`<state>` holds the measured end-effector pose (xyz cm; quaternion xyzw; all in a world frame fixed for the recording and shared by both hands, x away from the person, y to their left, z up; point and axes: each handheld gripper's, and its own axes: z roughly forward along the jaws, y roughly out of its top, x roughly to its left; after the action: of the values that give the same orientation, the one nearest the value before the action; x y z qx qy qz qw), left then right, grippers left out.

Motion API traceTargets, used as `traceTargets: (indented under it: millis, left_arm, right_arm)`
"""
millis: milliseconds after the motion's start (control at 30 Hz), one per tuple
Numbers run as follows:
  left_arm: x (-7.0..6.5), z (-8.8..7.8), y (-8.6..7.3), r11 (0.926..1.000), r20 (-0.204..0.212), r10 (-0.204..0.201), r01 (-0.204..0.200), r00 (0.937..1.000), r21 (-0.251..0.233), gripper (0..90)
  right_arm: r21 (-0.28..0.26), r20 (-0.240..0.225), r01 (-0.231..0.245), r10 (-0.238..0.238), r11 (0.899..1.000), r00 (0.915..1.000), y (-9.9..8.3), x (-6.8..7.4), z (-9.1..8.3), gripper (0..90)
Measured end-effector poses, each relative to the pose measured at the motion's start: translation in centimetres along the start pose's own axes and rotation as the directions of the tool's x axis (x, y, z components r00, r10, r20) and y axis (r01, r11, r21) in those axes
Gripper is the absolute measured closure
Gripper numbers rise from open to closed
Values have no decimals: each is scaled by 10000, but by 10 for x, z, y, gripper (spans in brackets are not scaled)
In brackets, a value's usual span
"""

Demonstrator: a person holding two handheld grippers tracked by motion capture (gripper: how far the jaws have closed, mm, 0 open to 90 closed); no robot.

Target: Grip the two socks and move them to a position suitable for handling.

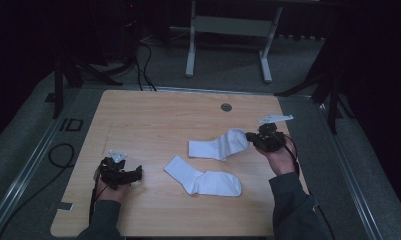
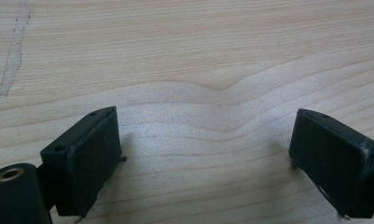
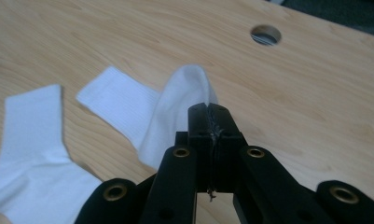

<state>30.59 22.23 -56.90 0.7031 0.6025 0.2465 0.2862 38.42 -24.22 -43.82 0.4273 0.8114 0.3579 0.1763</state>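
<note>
Two white socks lie on the wooden table (image 1: 153, 120). The far sock (image 1: 219, 145) has its toe end lifted at the right, pinched in my right gripper (image 1: 249, 136); in the right gripper view the jaws stand shut on that sock (image 3: 175, 107) at the gripper (image 3: 209, 109). The near sock (image 1: 204, 180) lies flat in the middle front, also seen at the left as the near sock (image 3: 33, 154). My left gripper (image 1: 136, 174) rests low at the table's front left, open, its jaws wide apart over bare wood with the left gripper (image 2: 205, 140) holding nothing.
A round cable hole (image 1: 226, 107) sits near the table's far edge, also visible as the hole (image 3: 266, 35). A white table frame (image 1: 228, 30) stands beyond on the grey floor. Cables (image 1: 63, 155) lie at the left.
</note>
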Motion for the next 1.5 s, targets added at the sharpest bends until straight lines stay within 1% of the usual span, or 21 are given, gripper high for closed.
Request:
traceTargets:
  millis: [167, 267, 400, 533, 633, 667, 733, 800, 900, 967, 1067, 1167, 1200, 1233, 1300, 1333, 1367, 1400, 1433, 1467, 1500]
  left_arm:
    - [0, 0, 0, 10000, -2, 11, -11, 10000, -3, 88]
    - [0, 0, 0, 10000, 3, -7, 7, 10000, -1, 88]
    - [0, 0, 0, 10000, 3, -7, 7, 10000, -3, 88]
    - [0, 0, 0, 10000, 2, -7, 7, 10000, -4, 88]
    - [0, 0, 0, 10000, 3, -8, 8, 10000, -3, 88]
    - [0, 0, 0, 10000, 3, -9, 9, 10000, -3, 88]
    - [0, 0, 0, 10000, 2, -4, 4, 10000, 0, 88]
    - [0, 0, 0, 10000, 3, -3, 3, 10000, 0, 88]
    - [0, 0, 0, 10000, 1, -10, 10, 10000, -5, 88]
    - [0, 0, 0, 10000, 2, -11, 11, 10000, -6, 88]
    - [0, 0, 0, 10000, 2, -4, 4, 10000, -2, 88]
    - [0, 0, 0, 10000, -3, -5, 5, 10000, 1, 89]
    - [0, 0, 0, 10000, -4, -10, 10, 10000, -2, 88]
    - [0, 0, 0, 10000, -4, -10, 10, 10000, -2, 89]
    - [0, 0, 0, 10000, -2, -5, 5, 10000, -3, 89]
    - [0, 0, 0, 10000, -2, -11, 11, 10000, -2, 88]
    - [0, 0, 0, 10000, -2, -6, 6, 10000, -2, 89]
    - [0, 0, 0, 10000, -2, -10, 10, 10000, -2, 89]
    - [0, 0, 0, 10000, -2, -10, 10, 10000, -2, 89]
    - [0, 0, 0, 10000, -3, -4, 4, 10000, -2, 89]
    - [0, 0, 0, 10000, -4, -11, 11, 10000, -3, 88]
  right_arm:
    - [294, 337, -212, 202, 9993, 9992, -11, -13, 0, 885]
    - [445, 607, -299, 272, 9986, 9978, -17, -22, -1, 884]
    - [658, 832, -334, 279, 9973, 9961, -24, -33, -5, 879]
    - [1175, 1296, -242, 89, 9928, 9915, -32, -41, -2, 807]
    - [1241, 1438, -250, 69, 9920, 9896, -37, -43, 0, 766]
    - [1287, 1483, -222, 29, 9914, 9889, -39, -43, 0, 763]
    - [1379, 1400, -103, -92, 9904, 9901, -41, -42, 3, 771]
    - [1567, 1315, 34, -243, 9876, 9910, -44, -39, 9, 808]
    - [1869, 1101, 348, -561, 9818, 9923, -48, -31, 20, 849]
    - [1991, 828, 617, -795, 9780, 9934, -49, -23, 29, 861]
    - [2232, 518, 976, -1118, 9699, 9924, -49, -10, 43, 872]
    - [2513, 445, 1330, -1487, 9587, 9879, -49, -1, 57, 881]
    - [2618, 427, 1334, -1495, 9559, 9878, -49, 0, 62, 886]
    - [2618, 427, 1334, -1495, 9559, 9878, -49, 0, 62, 886]
    - [2806, 469, 1121, -1303, 9532, 9904, -53, -1, 76, 894]
    - [2811, 445, 1027, -1199, 9542, 9918, -54, 0, 79, 894]
    - [2874, 406, 1010, -1175, 9525, 9922, -56, 1, 82, 894]
    - [2965, 375, 1067, -1232, 9491, 9917, -57, 3, 84, 894]
    - [2916, 430, 1177, -1360, 9493, 9898, -59, 6, 84, 894]
    - [2916, 430, 1177, -1360, 9493, 9898, -59, 6, 84, 894]
    - [2945, 338, 1217, -1377, 9479, 9899, -60, 10, 81, 893]
